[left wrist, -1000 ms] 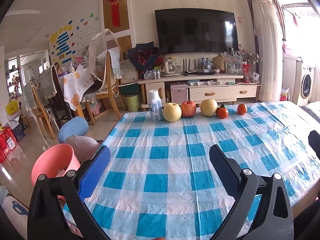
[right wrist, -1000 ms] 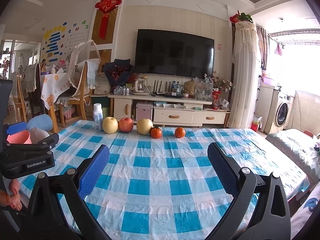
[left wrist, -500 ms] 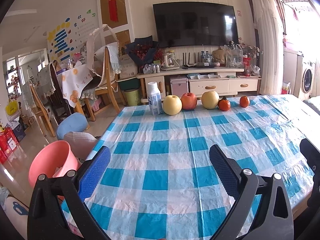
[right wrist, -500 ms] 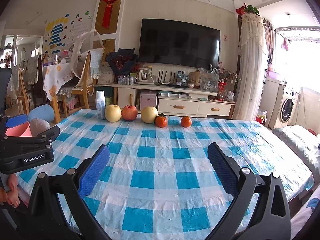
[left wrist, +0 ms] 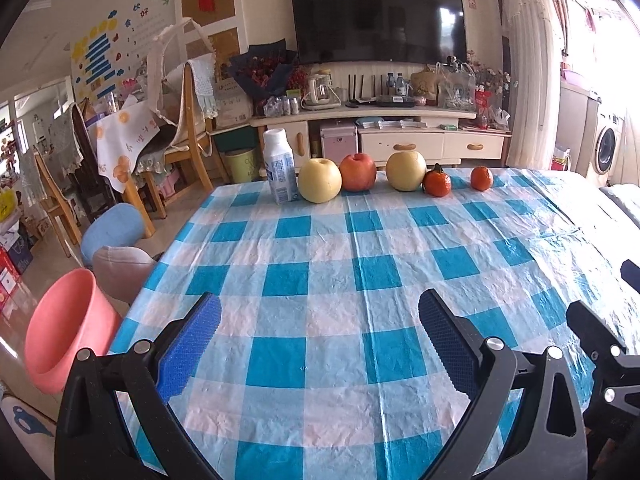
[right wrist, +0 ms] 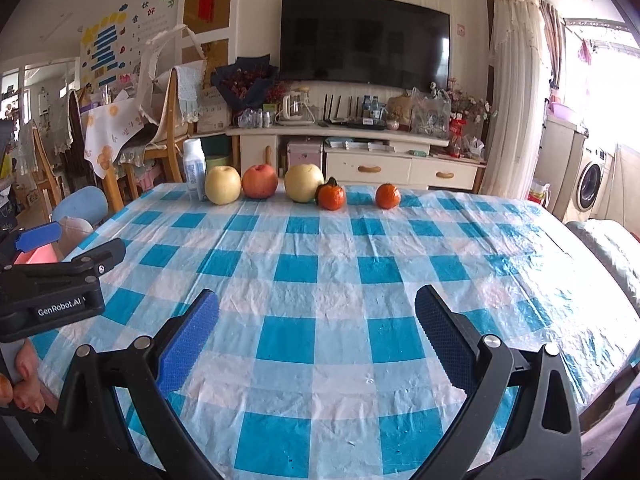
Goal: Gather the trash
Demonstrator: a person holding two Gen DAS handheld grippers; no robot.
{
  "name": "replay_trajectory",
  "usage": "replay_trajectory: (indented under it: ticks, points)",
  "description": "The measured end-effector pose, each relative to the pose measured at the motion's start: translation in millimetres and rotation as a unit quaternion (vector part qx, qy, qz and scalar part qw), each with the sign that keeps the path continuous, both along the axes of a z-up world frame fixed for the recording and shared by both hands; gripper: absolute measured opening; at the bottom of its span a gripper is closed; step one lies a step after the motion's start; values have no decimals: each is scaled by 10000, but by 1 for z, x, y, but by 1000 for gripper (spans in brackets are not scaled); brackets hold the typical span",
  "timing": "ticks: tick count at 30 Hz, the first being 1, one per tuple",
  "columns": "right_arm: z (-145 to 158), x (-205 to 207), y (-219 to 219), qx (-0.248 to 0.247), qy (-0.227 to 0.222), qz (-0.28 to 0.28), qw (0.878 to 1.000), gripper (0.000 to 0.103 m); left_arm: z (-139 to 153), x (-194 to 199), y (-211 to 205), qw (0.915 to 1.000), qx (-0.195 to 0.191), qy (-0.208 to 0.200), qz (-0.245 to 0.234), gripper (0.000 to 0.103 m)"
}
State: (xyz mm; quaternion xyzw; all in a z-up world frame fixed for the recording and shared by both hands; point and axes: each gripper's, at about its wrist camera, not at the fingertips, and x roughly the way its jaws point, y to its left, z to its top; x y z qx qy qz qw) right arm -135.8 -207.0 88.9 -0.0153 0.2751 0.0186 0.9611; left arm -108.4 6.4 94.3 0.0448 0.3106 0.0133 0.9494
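Both the left gripper [left wrist: 319, 340] and right gripper [right wrist: 317, 338] are hovering spread apart, holding nothing, over the desk [left wrist: 328, 280], well short of the milk bottle [left wrist: 279, 165] standing beside the fruit row.

A blue and white checked tablecloth [left wrist: 320, 280] covers the table, and along its far edge stand a yellow apple [left wrist: 319, 180], a red apple [left wrist: 357, 172], a second yellow apple [left wrist: 405, 170] and two small oranges [left wrist: 437, 183] [left wrist: 481, 178] in a row. Behind them a dark television [right wrist: 365, 38] hangs above a cream cabinet [right wrist: 360, 152], with a wooden chair [left wrist: 188, 128] to the left and a washing machine [right wrist: 592, 180] at the far right
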Motion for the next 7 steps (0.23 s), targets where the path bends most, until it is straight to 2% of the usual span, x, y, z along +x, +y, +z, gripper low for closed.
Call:
replay_trajectory:
  ticks: [3,7]
  points:
    - [-16,30,-1,-14,414,47,9991,99,-16,31,3,9996,27,279,100,98]
    - [-39,67,9,-285,876,102,9957,99,-55,80,12,9948,-123,996,148,98]
